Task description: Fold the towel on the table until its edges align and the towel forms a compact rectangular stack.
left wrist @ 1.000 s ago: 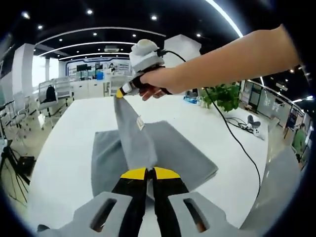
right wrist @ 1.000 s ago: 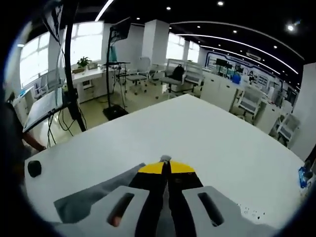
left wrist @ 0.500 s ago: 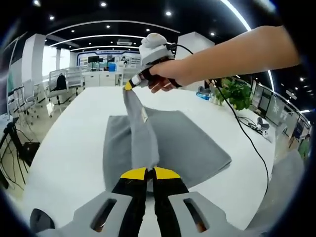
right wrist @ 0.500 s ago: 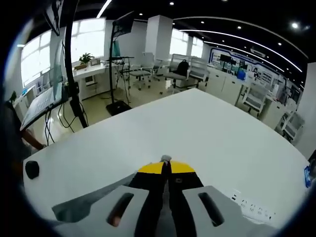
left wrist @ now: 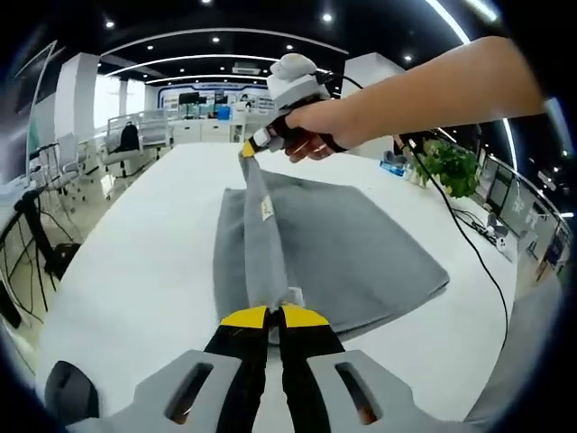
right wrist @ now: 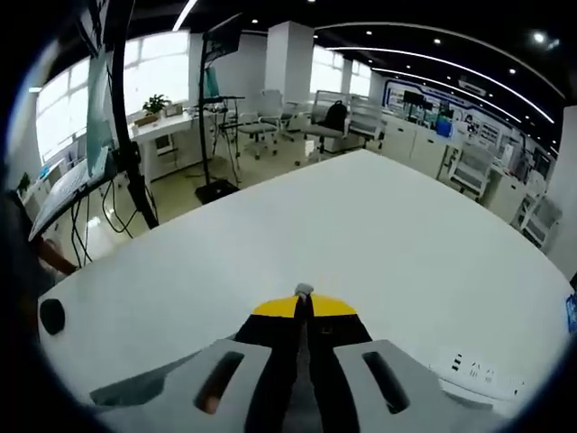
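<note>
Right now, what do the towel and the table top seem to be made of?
The towel looks like soft grey woven or terry cloth, matte: it drapes in a limp ridge between the two grippers and carries a small sewn label. The table looks like a hard, smooth white top, probably laminate, with a faint sheen; its exact material is open.
</note>
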{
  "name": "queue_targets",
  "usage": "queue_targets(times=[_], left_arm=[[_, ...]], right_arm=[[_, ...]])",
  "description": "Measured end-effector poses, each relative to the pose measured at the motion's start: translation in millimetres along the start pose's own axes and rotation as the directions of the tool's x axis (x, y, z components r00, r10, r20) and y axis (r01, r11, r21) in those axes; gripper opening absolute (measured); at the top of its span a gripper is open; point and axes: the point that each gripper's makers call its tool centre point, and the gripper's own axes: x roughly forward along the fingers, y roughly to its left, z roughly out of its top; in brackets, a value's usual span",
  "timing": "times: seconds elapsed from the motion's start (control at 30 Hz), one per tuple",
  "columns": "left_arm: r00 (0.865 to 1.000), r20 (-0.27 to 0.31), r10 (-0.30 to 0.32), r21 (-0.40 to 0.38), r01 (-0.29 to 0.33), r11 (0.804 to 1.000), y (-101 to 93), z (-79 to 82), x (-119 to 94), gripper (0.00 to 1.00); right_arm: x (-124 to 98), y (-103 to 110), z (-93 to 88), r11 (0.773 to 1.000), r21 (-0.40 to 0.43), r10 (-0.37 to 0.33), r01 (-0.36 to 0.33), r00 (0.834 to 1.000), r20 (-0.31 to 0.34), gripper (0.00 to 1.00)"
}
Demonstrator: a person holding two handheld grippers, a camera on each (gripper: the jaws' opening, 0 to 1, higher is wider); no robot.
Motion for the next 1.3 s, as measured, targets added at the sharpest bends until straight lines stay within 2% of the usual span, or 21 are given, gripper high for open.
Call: queue_targets(times=[0.13, 0.23, 0.3, 0.33, 0.4, 0.63, 0.87, 1.0, 1.17, 1.3], left_arm=[[1.000, -0.012, 0.000, -0.024, 0.000, 1.000, 2.6, -5.7, 0, 0.04], [1.000, -0.021, 0.015, -0.053, -0.016, 0.998, 11.8, -10.5, 1, 0.04], [1.000, -0.016, -0.004, -0.068, 0.003, 0.998, 12.8, -12.5, 2, 0.05], [1.000, -0.021, -0.009, -0.047, 0.008, 0.999, 11.4, -13.5, 2, 0.05], [1.000, -0.031, 0.002, 0.047, -0.001, 0.999, 11.4, -16.1, 0, 0.06], [0.999, -0.033, 0.026, 0.002, -0.026, 1.000, 14.4, -17.5, -1, 0.11], [0.997, -0.046, 0.057, 0.038, -0.055, 0.998, 17.3, -20.6, -8, 0.16], [0.995, -0.025, 0.101, 0.082, -0.099, 0.992, 20.6, -13.8, -20, 0.21], [0.995, -0.006, 0.095, 0.133, -0.093, 0.987, 9.0, -6.5, -22, 0.26], [0.996, 0.008, 0.085, 0.163, -0.085, 0.983, -2.7, 3.3, -22, 0.29]], right_arm=[[9, 7, -3.1, 1.000, 0.021, 0.022, -0.022, 1.000, -0.007, 0.01], [6, 13, -3.7, 0.999, 0.027, 0.032, -0.032, 0.999, -0.001, 0.02], [5, 16, -1.6, 0.996, 0.068, 0.054, -0.055, 0.998, 0.017, 0.03], [5, 16, 1.2, 0.995, 0.076, 0.064, -0.067, 0.997, 0.032, 0.04], [0, 16, 0.8, 0.997, 0.058, 0.057, -0.059, 0.998, 0.035, 0.11], [-8, 10, 4.7, 0.995, 0.066, 0.065, -0.068, 0.997, 0.040, 0.12], [-25, 5, 8.1, 0.996, 0.057, 0.070, -0.073, 0.996, 0.052, 0.11], [-36, 3, 5.9, 0.996, 0.054, 0.072, -0.074, 0.996, 0.051, 0.13], [-48, -1, 4.8, 0.995, 0.061, 0.081, -0.084, 0.995, 0.056, 0.19], [-59, -9, 14.0, 0.995, 0.053, 0.086, -0.090, 0.994, 0.068, 0.23]])
